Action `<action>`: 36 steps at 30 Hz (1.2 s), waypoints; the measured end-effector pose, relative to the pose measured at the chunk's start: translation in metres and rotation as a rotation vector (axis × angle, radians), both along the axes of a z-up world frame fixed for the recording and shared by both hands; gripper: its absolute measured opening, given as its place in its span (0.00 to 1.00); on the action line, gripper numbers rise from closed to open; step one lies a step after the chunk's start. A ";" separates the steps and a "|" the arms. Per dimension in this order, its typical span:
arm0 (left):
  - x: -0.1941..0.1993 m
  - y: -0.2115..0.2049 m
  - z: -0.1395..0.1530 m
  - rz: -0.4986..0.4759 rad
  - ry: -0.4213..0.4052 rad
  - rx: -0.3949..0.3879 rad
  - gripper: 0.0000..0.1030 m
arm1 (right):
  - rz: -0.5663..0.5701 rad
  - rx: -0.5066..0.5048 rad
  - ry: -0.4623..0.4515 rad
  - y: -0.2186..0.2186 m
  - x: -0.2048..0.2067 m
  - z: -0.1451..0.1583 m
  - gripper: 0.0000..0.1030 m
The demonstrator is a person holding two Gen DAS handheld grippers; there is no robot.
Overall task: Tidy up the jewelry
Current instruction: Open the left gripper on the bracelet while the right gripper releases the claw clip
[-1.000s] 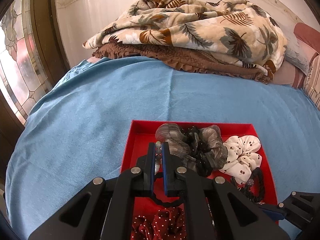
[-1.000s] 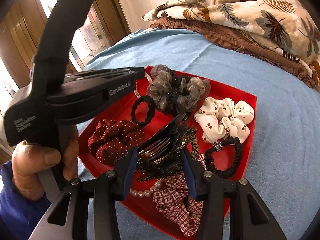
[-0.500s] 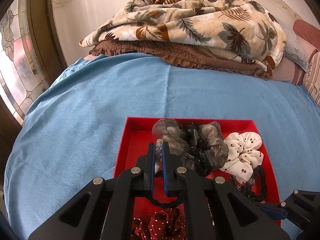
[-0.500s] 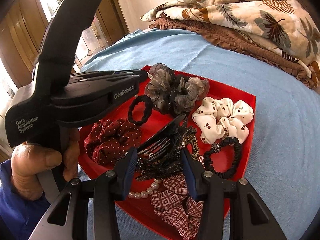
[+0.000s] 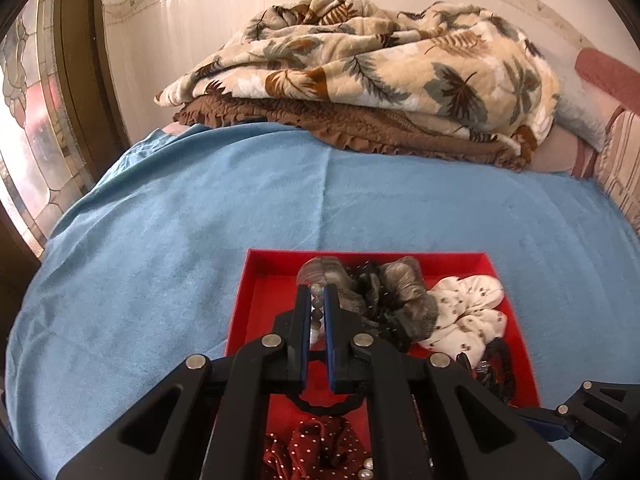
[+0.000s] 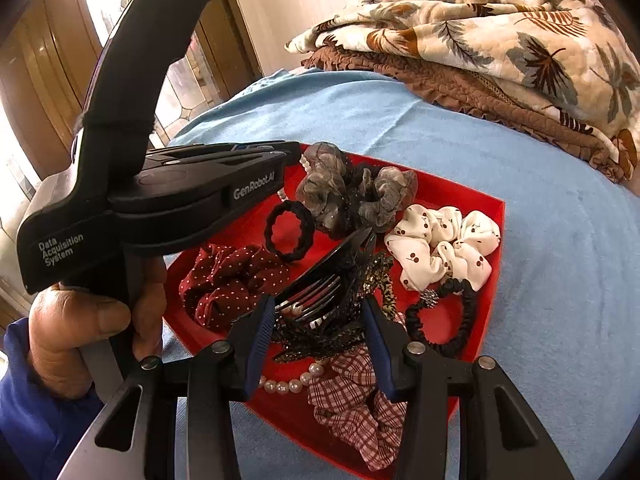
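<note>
Blue bedspread [image 5: 200, 240] covers a bed, red tray [image 5: 256, 280] on it, folded blankets [image 5: 360, 72] far against the wall.

Left gripper [image 5: 319, 300] is over the tray's near-left part, fingers nearly closed on a pearl strand [image 5: 316, 312]; beads show stacked in the narrow gap. More pearls [image 6: 288, 385] lie at the tray's near edge, so it looks like one long strand, part of it running under the black claw clip [image 6: 320, 280].

Right gripper [image 6: 316, 340] hovers low over the near end of the tray, fingers wide apart, holding nothing, straddling the clip and a dark glittery piece under it. Checked scrunchie [image 6: 356, 400] is just below it.

Risks: pulling the pearls could snag under the clip or drag the black hair tie [image 6: 290, 232] and maroon scrunchie [image 6: 232, 280] along. Round beads may slip out of a light pinch. Strand could snap if it catches. The two grippers are near each other and could bump.

Left hand [image 6: 80, 340] grips its handle upright, tool pointing forward and slightly down. Farther: grey scrunchie [image 6: 352, 196], white scrunchie [image 6: 444, 244], black tie with bead [image 6: 444, 320] at right.
</note>
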State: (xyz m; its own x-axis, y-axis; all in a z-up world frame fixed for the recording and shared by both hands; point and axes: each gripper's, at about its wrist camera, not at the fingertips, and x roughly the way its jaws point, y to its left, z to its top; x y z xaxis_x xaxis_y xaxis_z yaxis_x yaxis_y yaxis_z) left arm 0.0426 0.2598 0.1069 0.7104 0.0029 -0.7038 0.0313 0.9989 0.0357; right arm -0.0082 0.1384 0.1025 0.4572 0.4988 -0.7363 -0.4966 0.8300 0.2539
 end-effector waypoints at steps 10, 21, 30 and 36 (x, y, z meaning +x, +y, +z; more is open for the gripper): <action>0.006 0.029 0.003 0.039 0.025 -0.144 0.05 | -0.025 0.016 0.040 -0.007 0.005 -0.007 0.47; 0.020 0.025 -0.022 0.083 0.084 -0.076 0.05 | -0.011 -0.017 0.038 0.007 0.013 -0.014 0.47; 0.023 0.018 -0.030 0.084 0.105 -0.015 0.05 | -0.012 -0.019 0.038 0.008 0.013 -0.014 0.47; 0.026 0.019 -0.034 0.093 0.130 -0.009 0.05 | -0.016 -0.022 0.041 0.008 0.013 -0.015 0.47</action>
State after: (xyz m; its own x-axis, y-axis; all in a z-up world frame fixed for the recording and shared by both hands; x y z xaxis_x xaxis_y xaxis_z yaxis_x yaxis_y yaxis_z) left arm 0.0690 0.2793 0.0733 0.6099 0.0575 -0.7904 -0.0579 0.9979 0.0280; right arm 0.0045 0.1464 0.0877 0.4339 0.4750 -0.7655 -0.4725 0.8435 0.2556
